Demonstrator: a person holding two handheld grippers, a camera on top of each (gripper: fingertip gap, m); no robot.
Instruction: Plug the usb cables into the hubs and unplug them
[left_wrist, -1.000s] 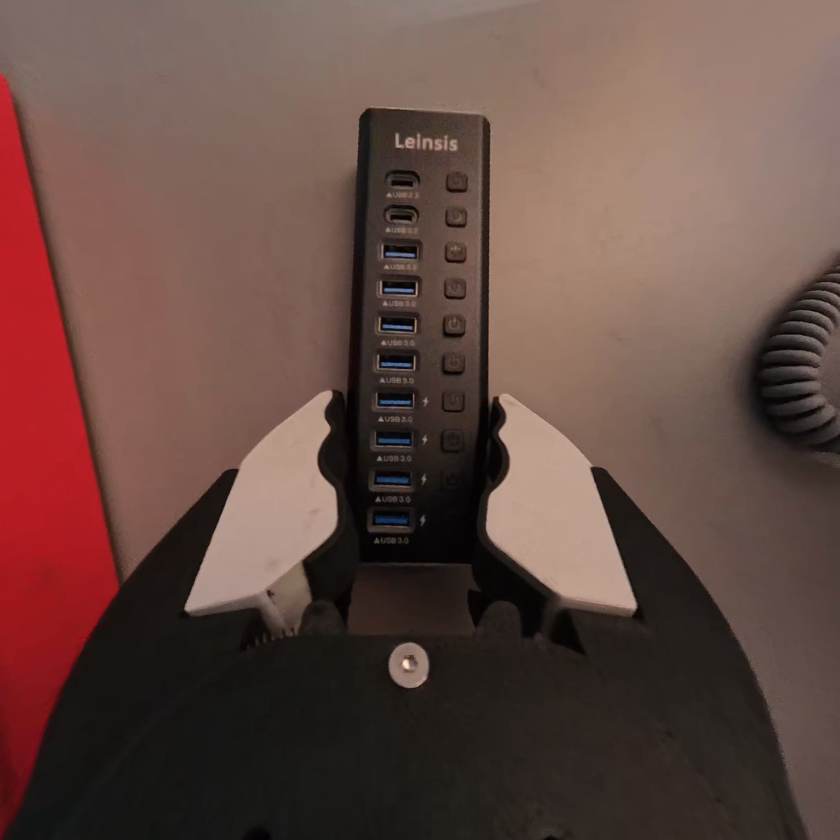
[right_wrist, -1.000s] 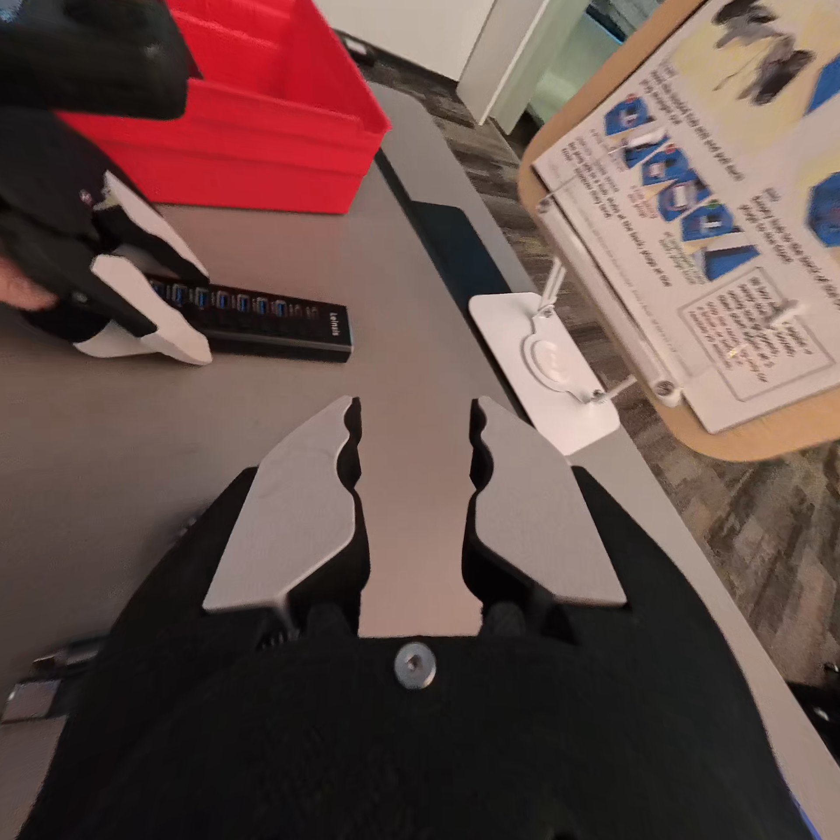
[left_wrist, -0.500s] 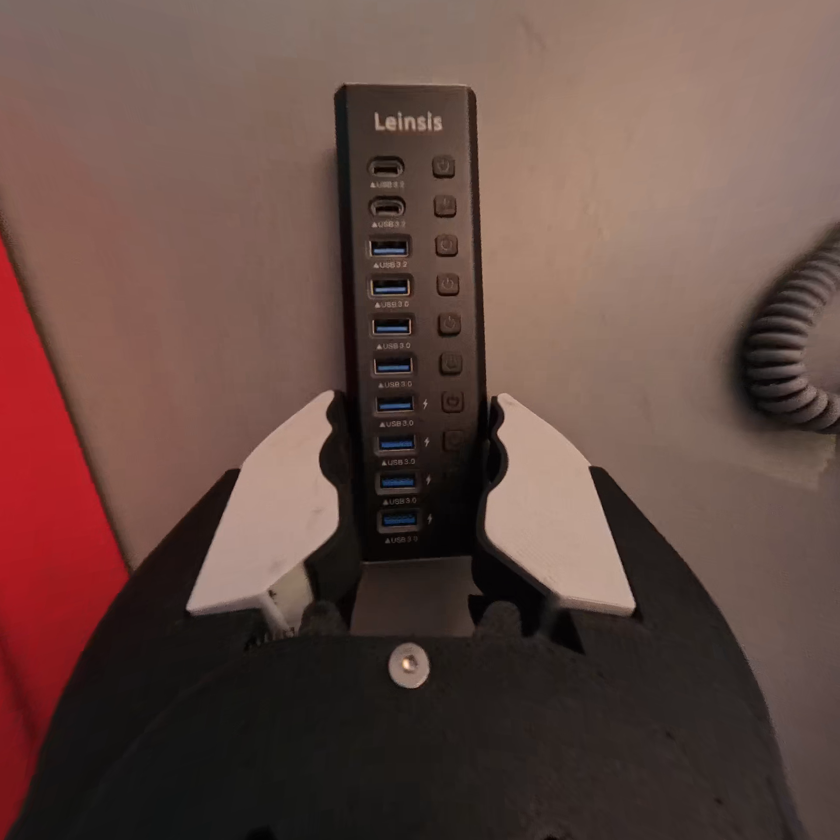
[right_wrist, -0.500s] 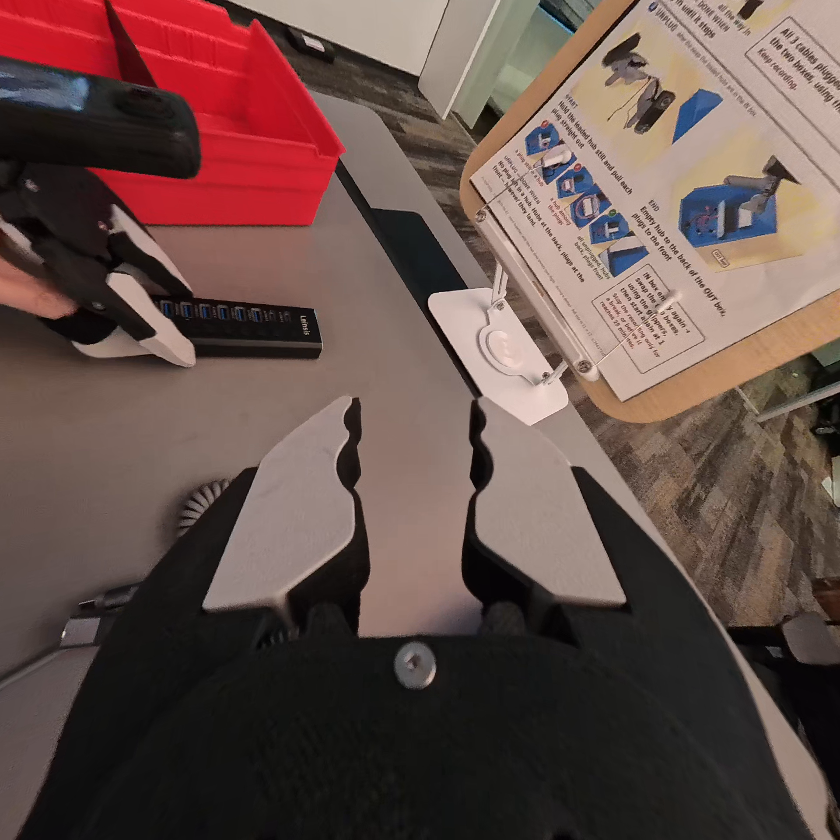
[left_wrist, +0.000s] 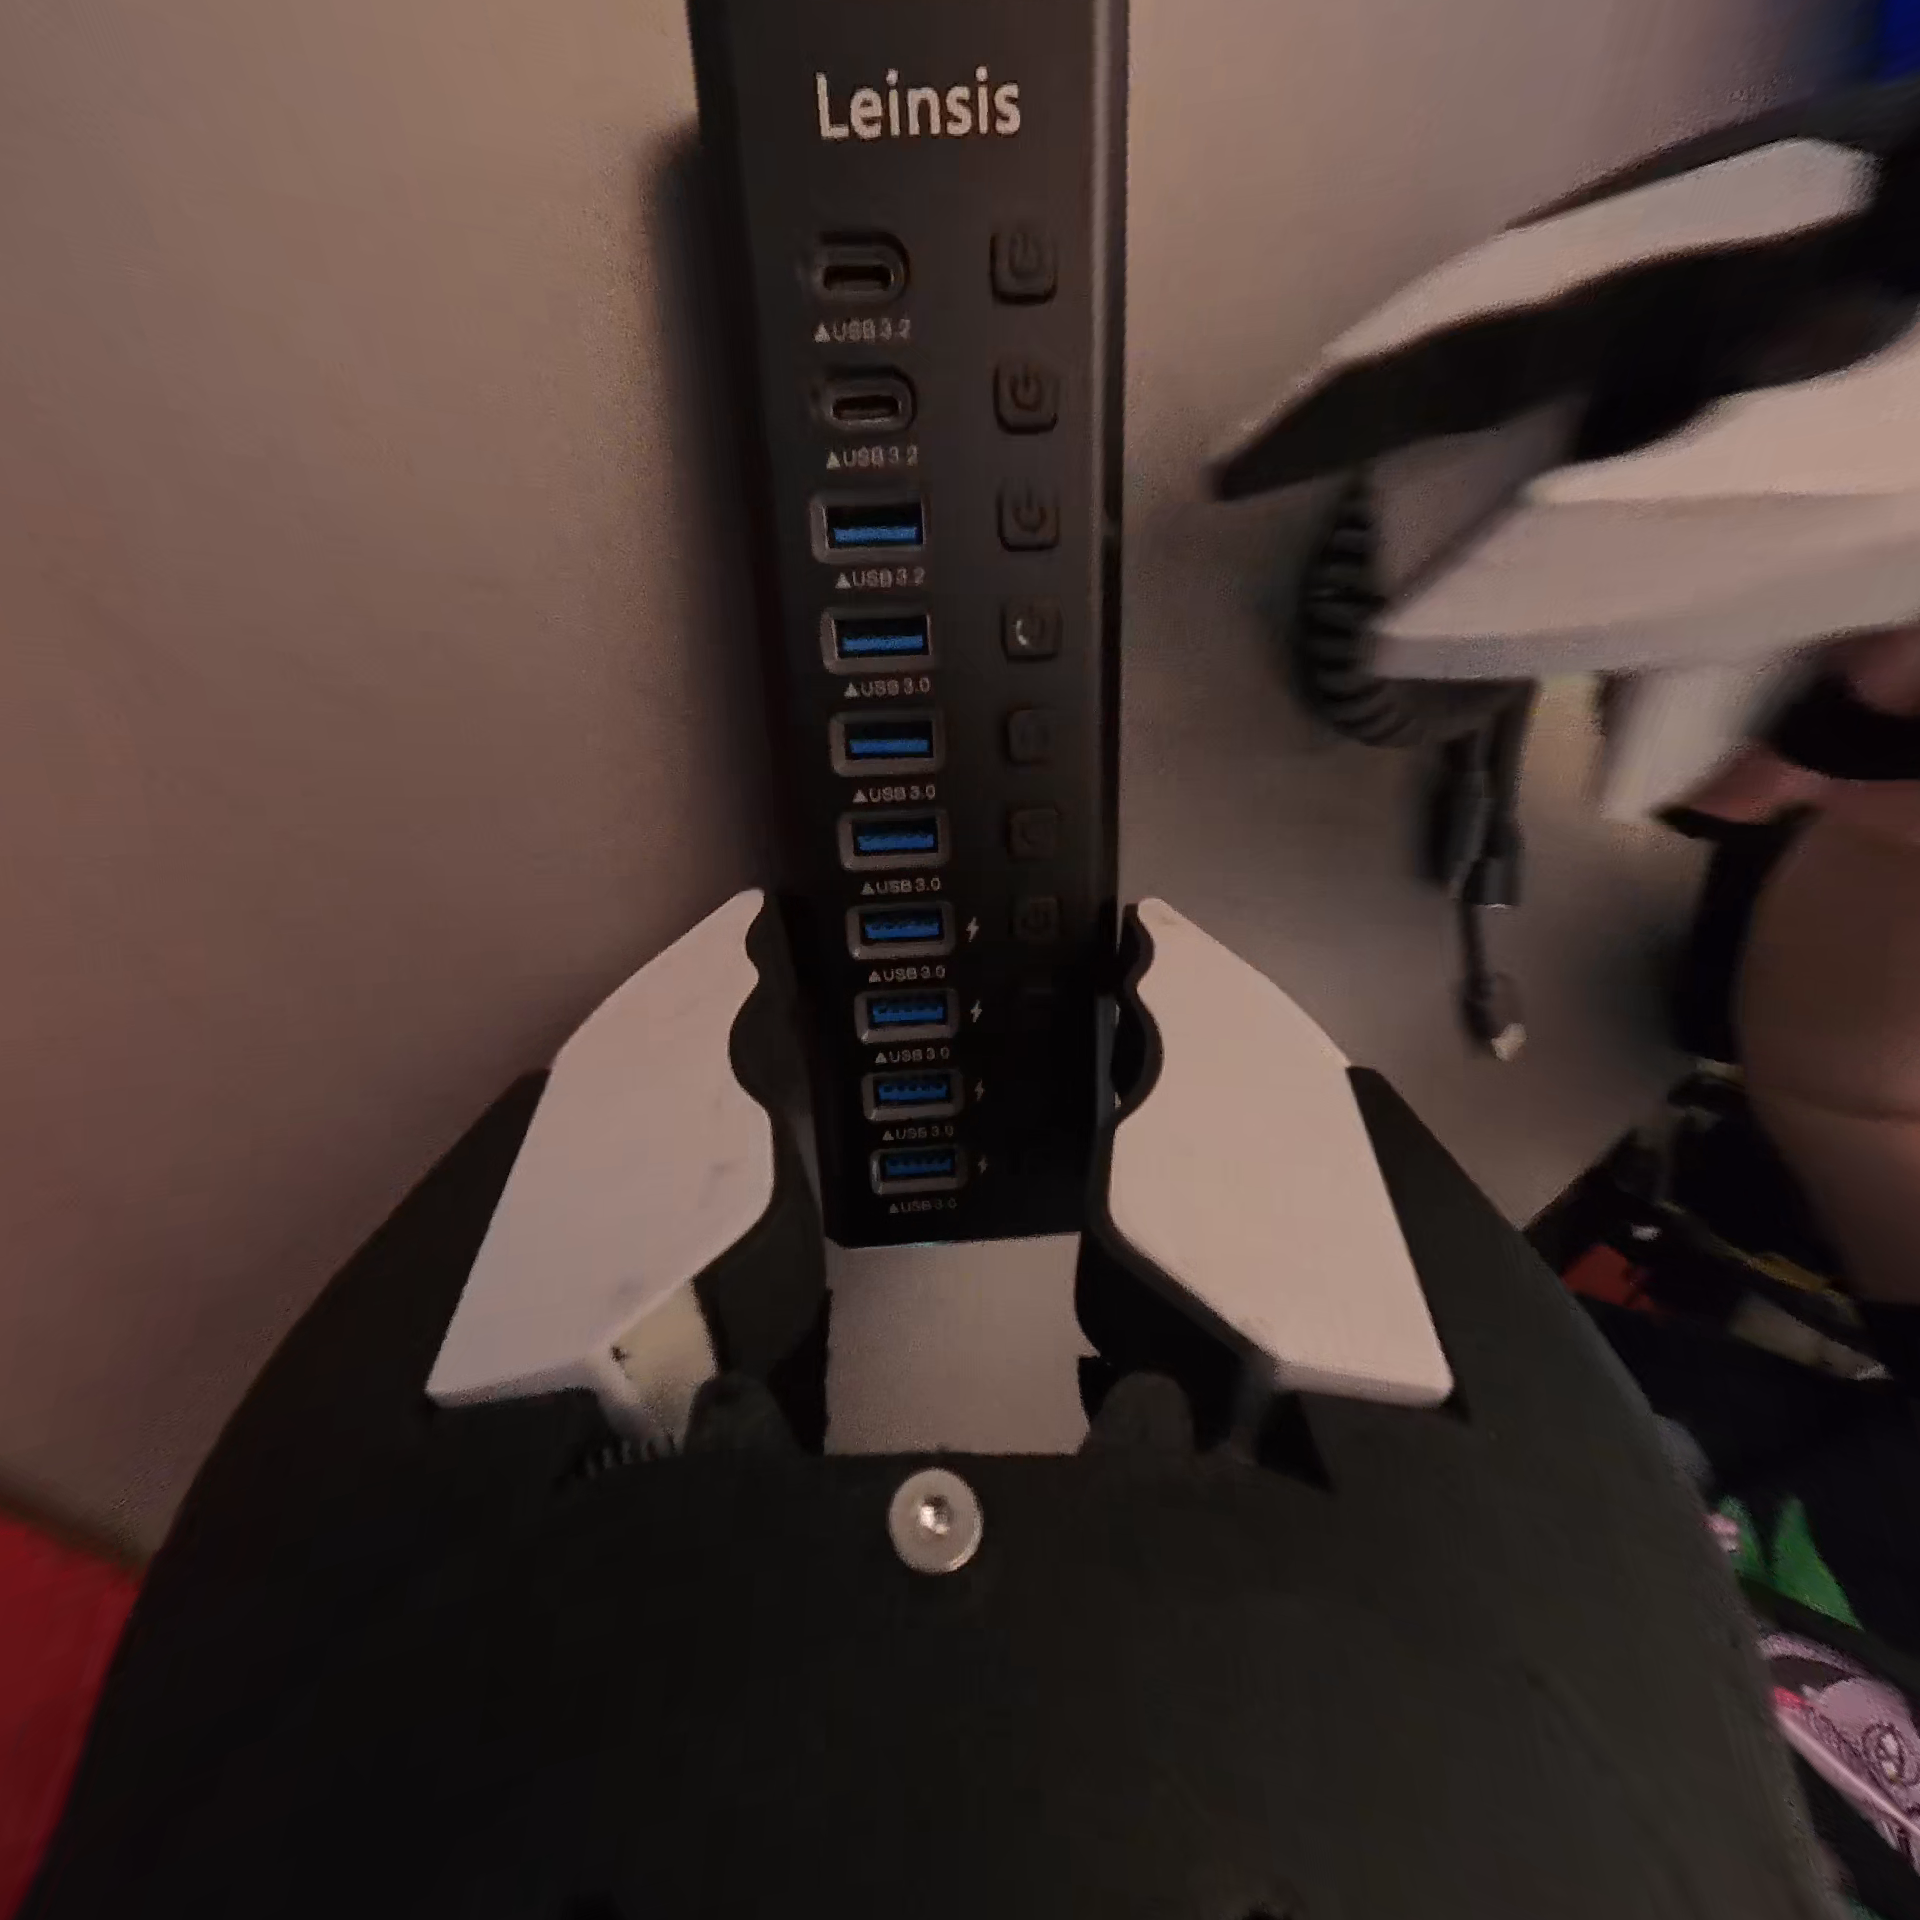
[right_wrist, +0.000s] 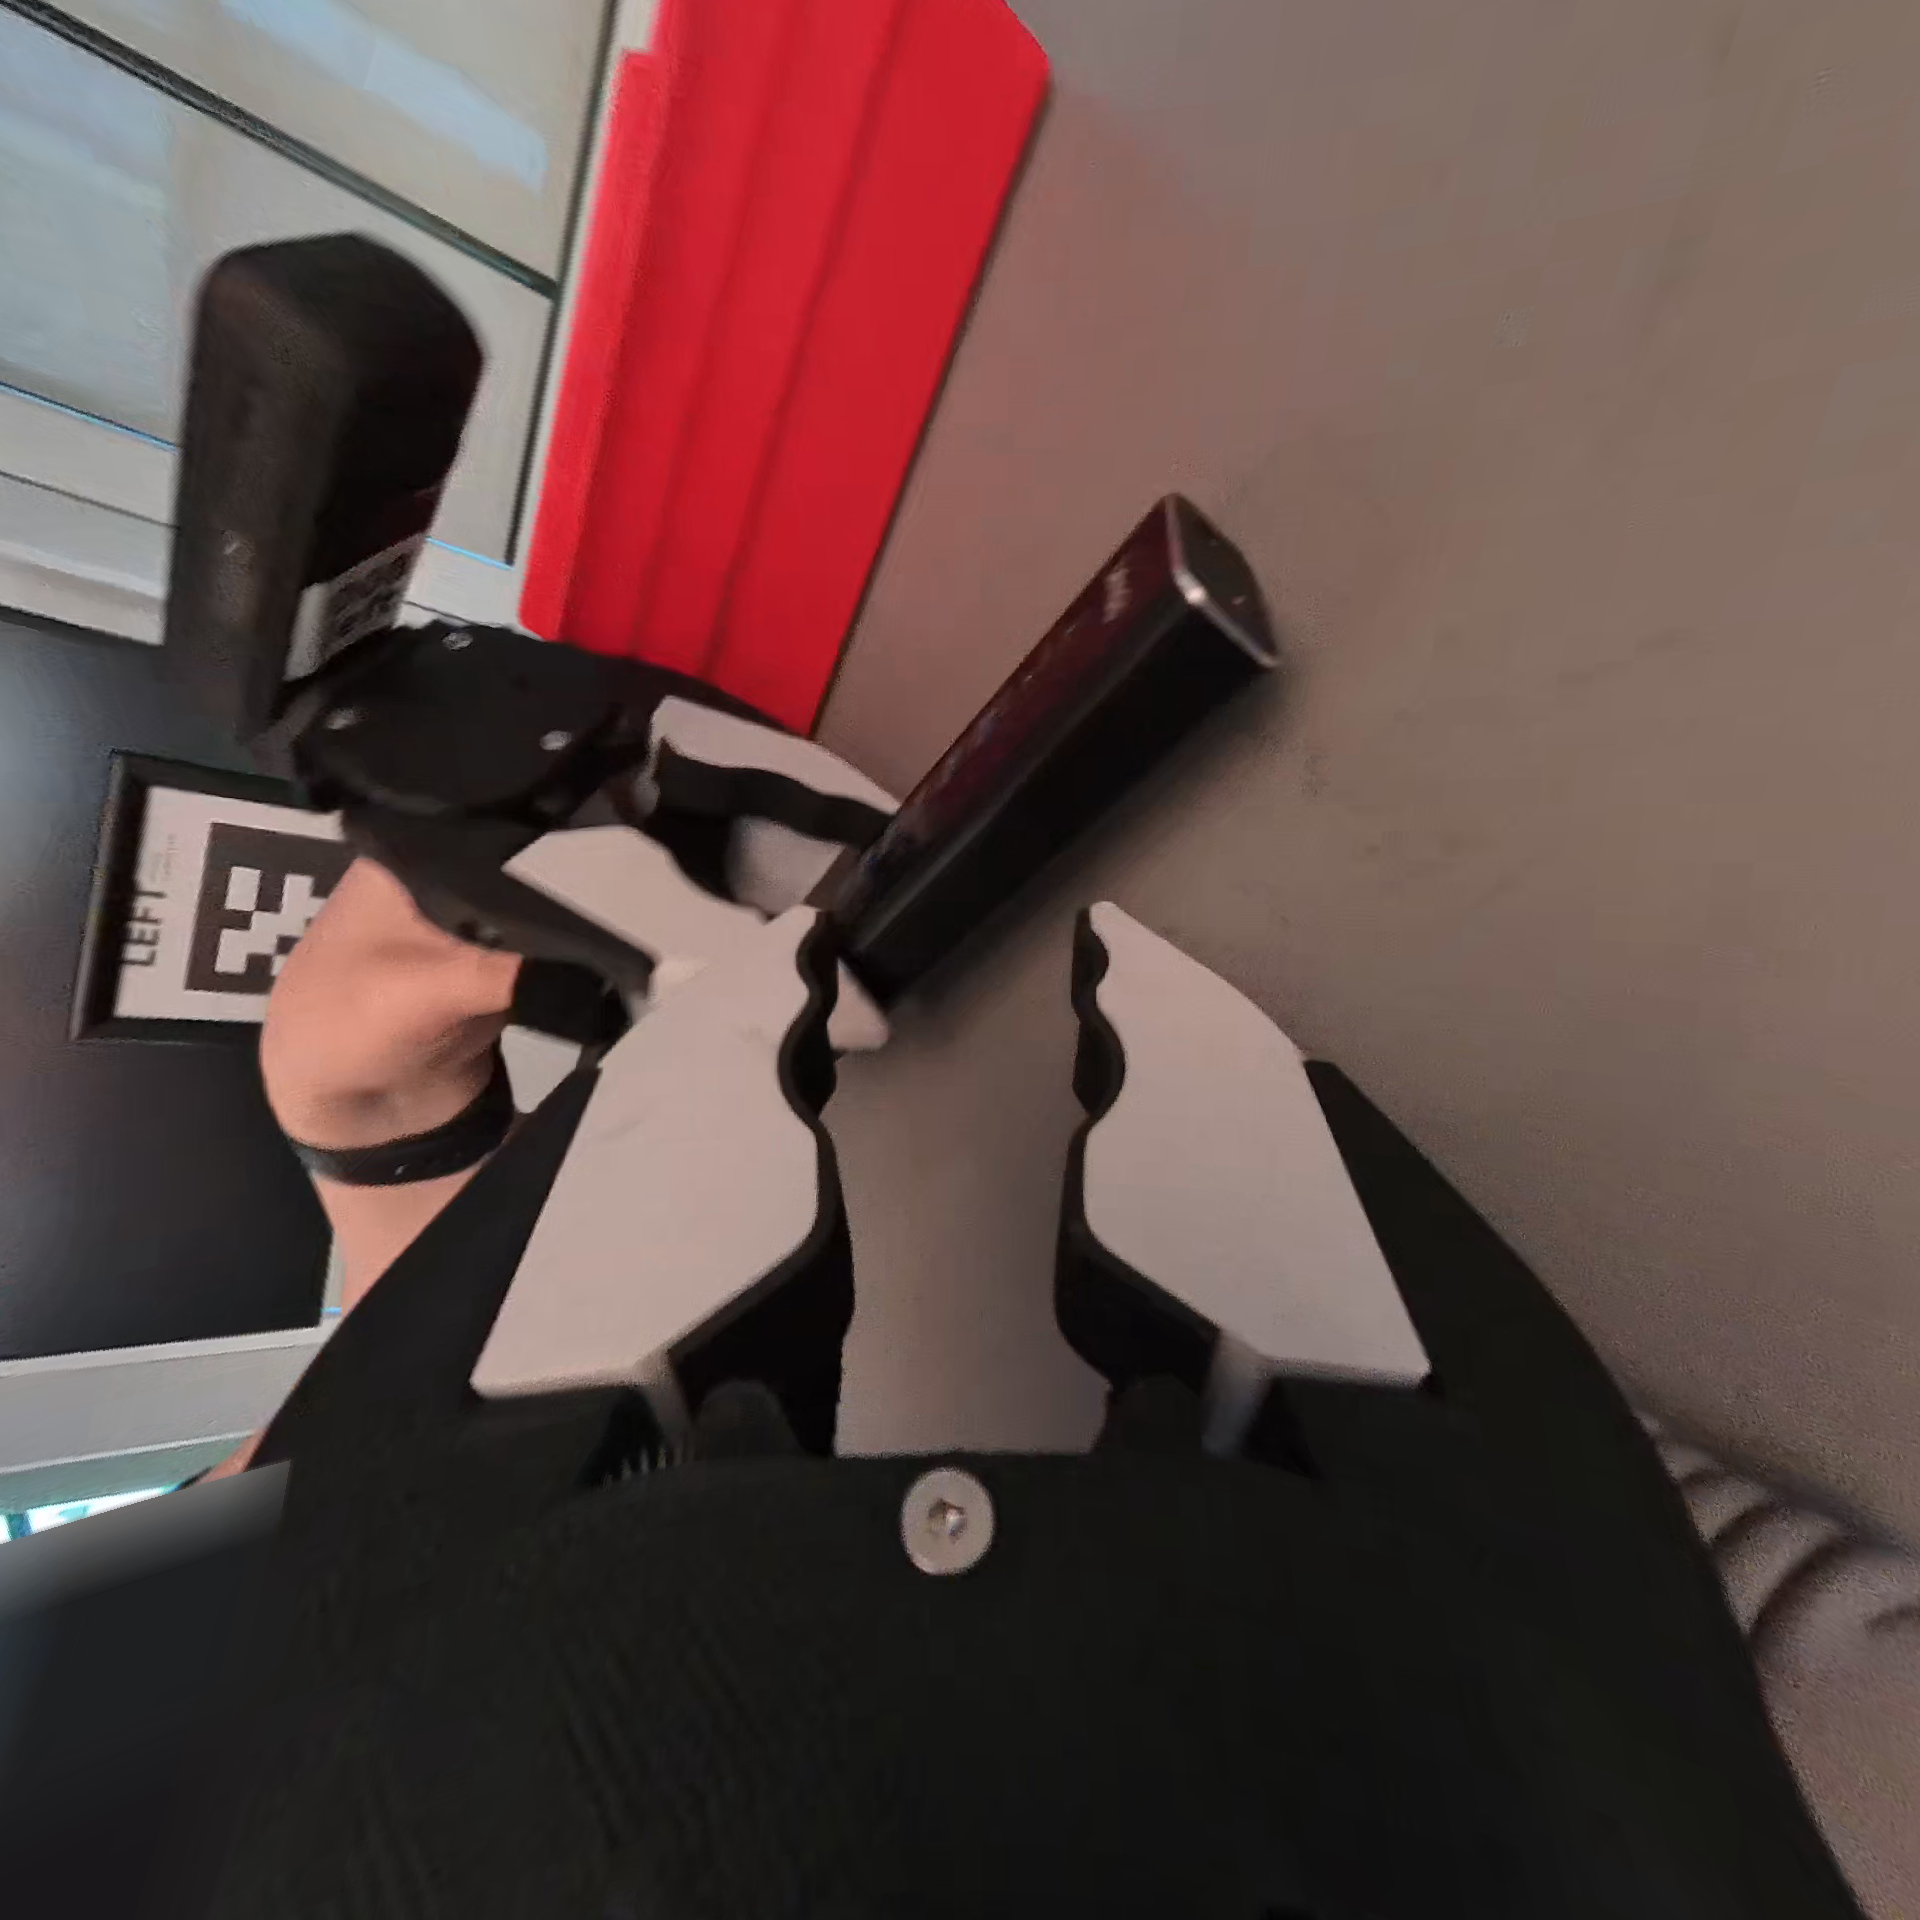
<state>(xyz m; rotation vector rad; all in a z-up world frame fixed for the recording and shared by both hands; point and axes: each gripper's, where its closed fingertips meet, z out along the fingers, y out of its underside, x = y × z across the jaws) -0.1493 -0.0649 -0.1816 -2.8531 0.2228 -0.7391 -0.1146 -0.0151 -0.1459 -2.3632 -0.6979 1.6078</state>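
A black USB hub (left_wrist: 935, 623) with a row of blue ports lies lengthwise on the grey table (left_wrist: 364, 623). My left gripper (left_wrist: 948, 914) is shut on its near end, one finger on each long side. The hub also shows in the right wrist view (right_wrist: 1070, 727), slanting away from the left gripper (right_wrist: 873, 914). My right gripper (right_wrist: 945, 925) is open and empty, its tips just short of the hub's held end. In the left wrist view the right gripper (left_wrist: 1558, 416) is a blur over a grey coiled cable (left_wrist: 1351, 665), whose plug (left_wrist: 1496, 1029) lies loose.
A red bin (right_wrist: 779, 364) stands on the table beyond the hub. A person's hand (right_wrist: 364, 1039) holds the left gripper's handle. A black-and-white marker card (right_wrist: 229, 914) is behind it. Part of the coiled cable (right_wrist: 1787, 1558) lies at the lower right. The grippers' ends are close to 7 cm from one another.
My right gripper has swung left, away from the instruction sheet, and now faces the hub and the left gripper, over the coiled cable. The hub looks larger and closer in the left wrist view.
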